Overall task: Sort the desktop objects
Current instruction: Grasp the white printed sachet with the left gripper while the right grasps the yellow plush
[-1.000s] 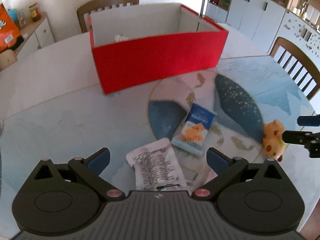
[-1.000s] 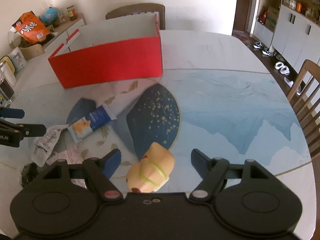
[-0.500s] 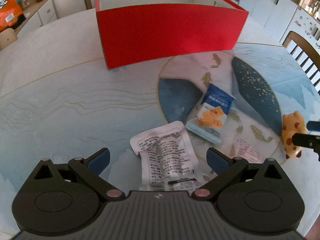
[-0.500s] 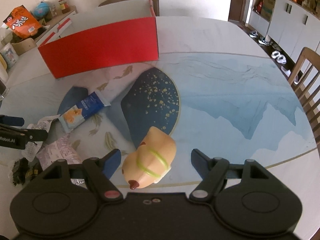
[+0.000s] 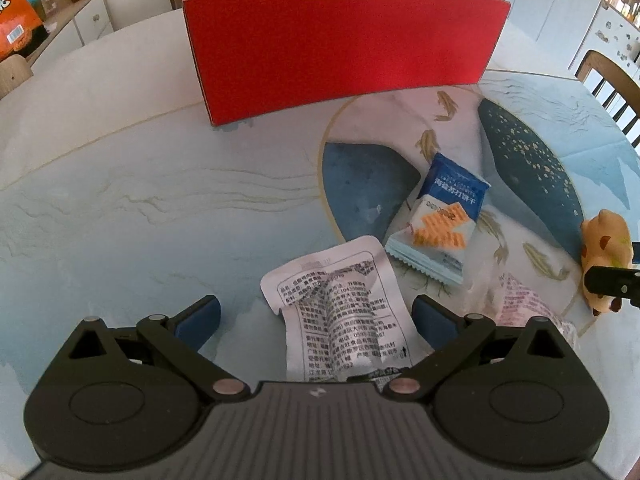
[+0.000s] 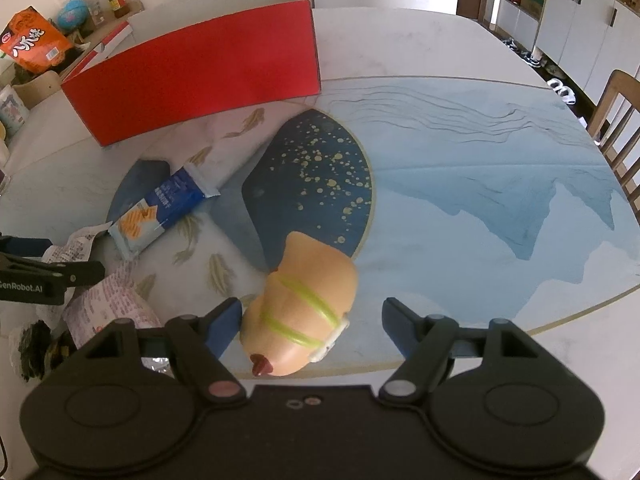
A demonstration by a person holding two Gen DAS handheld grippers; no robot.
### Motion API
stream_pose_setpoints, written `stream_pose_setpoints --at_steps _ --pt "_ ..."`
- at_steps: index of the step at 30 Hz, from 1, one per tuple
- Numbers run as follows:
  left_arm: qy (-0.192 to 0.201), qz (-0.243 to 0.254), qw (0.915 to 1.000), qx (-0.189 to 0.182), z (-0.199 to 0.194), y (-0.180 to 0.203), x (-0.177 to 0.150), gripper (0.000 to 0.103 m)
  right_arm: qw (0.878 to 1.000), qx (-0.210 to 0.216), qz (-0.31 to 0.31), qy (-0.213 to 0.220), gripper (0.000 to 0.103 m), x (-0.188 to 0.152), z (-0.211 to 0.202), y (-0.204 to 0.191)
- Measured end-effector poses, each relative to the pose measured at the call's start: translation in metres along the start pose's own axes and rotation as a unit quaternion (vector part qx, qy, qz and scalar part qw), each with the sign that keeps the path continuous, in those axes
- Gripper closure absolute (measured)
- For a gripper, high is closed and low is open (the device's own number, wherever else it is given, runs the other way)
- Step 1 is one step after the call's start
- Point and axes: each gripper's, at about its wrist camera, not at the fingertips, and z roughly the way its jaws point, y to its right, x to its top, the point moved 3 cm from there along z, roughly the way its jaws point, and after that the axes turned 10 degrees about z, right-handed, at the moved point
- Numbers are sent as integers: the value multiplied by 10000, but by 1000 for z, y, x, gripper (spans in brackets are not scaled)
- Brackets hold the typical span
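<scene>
My left gripper [image 5: 316, 320] is open, its blue pads on either side of a crumpled white printed packet [image 5: 340, 312] that lies on the table. Beyond it lies a blue cracker packet [image 5: 440, 224]. My right gripper [image 6: 312, 324] is open around a tan toy animal with green stripes [image 6: 304, 304]; the left pad is close to the toy, the right pad stands apart. That toy [image 5: 606, 256] shows at the right edge of the left wrist view. A red open box [image 5: 340, 40] stands behind.
A pink-printed clear packet [image 6: 112, 300] and a dark crumpled item [image 6: 32, 344] lie left of the toy. Wooden chairs [image 6: 620, 120] stand around the patterned table [image 6: 480, 160]. A side cabinet holds an orange snack bag [image 6: 36, 40].
Both grippers have sunk toward the table. The white packet now lies between the left pads, and the toy sits deeper between the right pads. Both stay open.
</scene>
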Motion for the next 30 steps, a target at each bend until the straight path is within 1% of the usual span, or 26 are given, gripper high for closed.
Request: stream_pose_setpoints --at_steps 3,5,10,12,13,17,19,23,30 --pt "30 10 10000 37 0 -1 1 5 10000 11 26 -34 26 1 3 -1" --pt "77 21 10000 45 -1 -1 1 10 10000 21 55 -54 28 2 6 -2" --pt "150 88 9998 68 -2 -1 0 14 10000 50 71 -33 33 3 9 -5" --pt "161 98 9998 67 -3 -2 0 18 10000 73 49 -36 35 3 10 -7" --pt "175 99 9998 69 -4 -2 0 23 9999 86 44 -36 36 3 10 -7" --pt "192 -3 9998 26 -6 -4 0 29 9999 137 35 -40 40 3 11 -9" --pt "206 -30 9998 61 -7 -4 0 35 9999 141 25 -26 41 2 11 -9" --pt "259 -129 9996 38 -8 -7 0 40 9999 125 11 16 43 2 10 -8" --pt "322 -242 9992 -45 -10 -9 -1 40 9999 68 -10 82 44 5 7 -3"
